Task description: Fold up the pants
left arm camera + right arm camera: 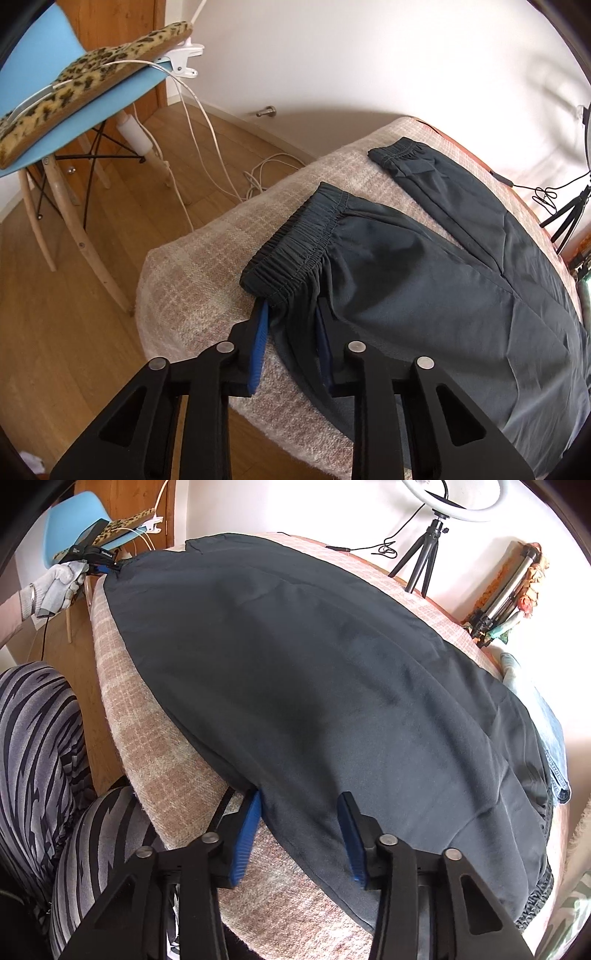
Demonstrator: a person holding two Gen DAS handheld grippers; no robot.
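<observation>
Dark grey pants [424, 295] lie spread on a table under a pink checked blanket [192, 280]; their two elastic cuffs [291, 251] point toward the table's left end. My left gripper [291, 321] is shut on the near corner of the closer cuff, with cloth bunched between its blue pads [260, 332]. From the right wrist view the pants [314, 672] fill the table, with the left gripper [110, 566] pinching their far corner. My right gripper [299, 812] straddles the near edge of the cloth. Its pads [245, 842] stand apart, and the fabric between them lies flat.
A blue chair [92, 99] with a leopard-print cushion and white cables stands past the table's left end on a wooden floor. A ring-light tripod [424, 554], a folded tripod [506, 590] and blue jeans [554, 738] sit along the far right. The person's striped legs [37, 757] are at the near edge.
</observation>
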